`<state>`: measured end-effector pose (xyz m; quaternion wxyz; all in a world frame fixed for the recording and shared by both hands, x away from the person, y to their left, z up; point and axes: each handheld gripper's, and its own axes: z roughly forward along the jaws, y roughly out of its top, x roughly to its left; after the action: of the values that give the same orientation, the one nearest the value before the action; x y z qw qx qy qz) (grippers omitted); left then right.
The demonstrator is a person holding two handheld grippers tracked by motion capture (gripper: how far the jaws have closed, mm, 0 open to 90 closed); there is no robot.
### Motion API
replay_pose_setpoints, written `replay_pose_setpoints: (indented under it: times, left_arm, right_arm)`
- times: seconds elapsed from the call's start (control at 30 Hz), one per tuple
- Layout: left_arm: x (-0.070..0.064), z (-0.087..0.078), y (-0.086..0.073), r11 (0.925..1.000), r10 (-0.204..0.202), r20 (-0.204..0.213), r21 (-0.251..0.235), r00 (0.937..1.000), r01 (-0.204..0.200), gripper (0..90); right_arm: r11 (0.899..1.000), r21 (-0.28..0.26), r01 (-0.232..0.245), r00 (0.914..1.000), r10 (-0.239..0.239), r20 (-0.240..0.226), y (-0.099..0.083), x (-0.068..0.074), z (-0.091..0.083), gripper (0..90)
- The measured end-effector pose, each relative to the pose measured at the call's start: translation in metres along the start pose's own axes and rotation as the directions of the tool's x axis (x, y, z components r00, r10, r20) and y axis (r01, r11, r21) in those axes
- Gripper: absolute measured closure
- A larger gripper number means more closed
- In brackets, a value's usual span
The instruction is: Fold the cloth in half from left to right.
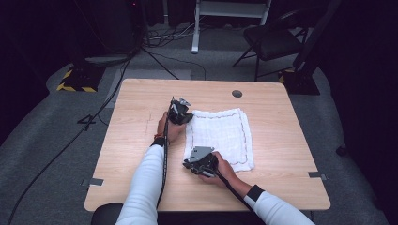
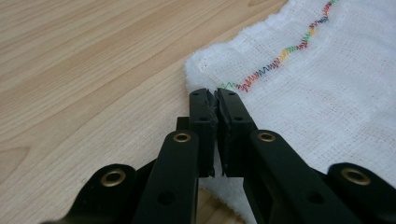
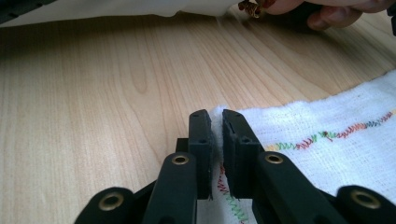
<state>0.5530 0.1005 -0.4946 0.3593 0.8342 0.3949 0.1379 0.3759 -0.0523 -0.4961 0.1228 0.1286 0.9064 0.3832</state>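
the white cloth lies flat mid-desk; the left gripper is clamped on its far-left corner, the right gripper on its near-left corner; the cloth stretches rightward from both, toward the desk's right edge.

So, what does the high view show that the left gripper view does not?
The high view alone gives the whole white cloth lying flat on the wooden table, both hands, the right gripper at the cloth's near left corner, and a chair behind the table. The left gripper view alone gives the rainbow stitching along the hem and the black fingers pressed together on the cloth's edge. Both show the cloth, the table and the left gripper at a corner.
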Motion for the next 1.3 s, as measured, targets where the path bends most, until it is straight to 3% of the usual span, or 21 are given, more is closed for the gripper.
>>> replay_pose_setpoints:
  times: [0.53,0.7,1.03,1.3]
  left_arm:
    - [0.024,-0.046,-0.016,0.9994,0.006,-0.048,-0.033,0.9988,-0.007,85.5]
    - [0.034,-0.064,-0.021,0.9983,-0.017,-0.076,-0.056,0.9969,0.013,85.5]
    - [0.033,-0.072,-0.017,0.9975,-0.009,-0.087,-0.070,0.9962,0.003,85.4]
    - [0.018,-0.066,0.011,0.9956,0.010,-0.095,-0.092,0.9954,-0.019,85.5]
  right_arm:
    - [0.997,-0.037,0.062,0.9980,-0.062,0.007,0.029,0.014,0.003,84.1]
    - [0.994,-0.069,0.082,0.9966,-0.082,0.010,0.041,0.018,0.001,84.5]
    - [0.992,-0.099,0.082,0.9965,-0.079,0.028,0.046,0.016,-0.012,84.7]
    - [0.991,-0.134,0.032,0.9982,-0.025,0.055,0.035,0.000,-0.038,84.8]
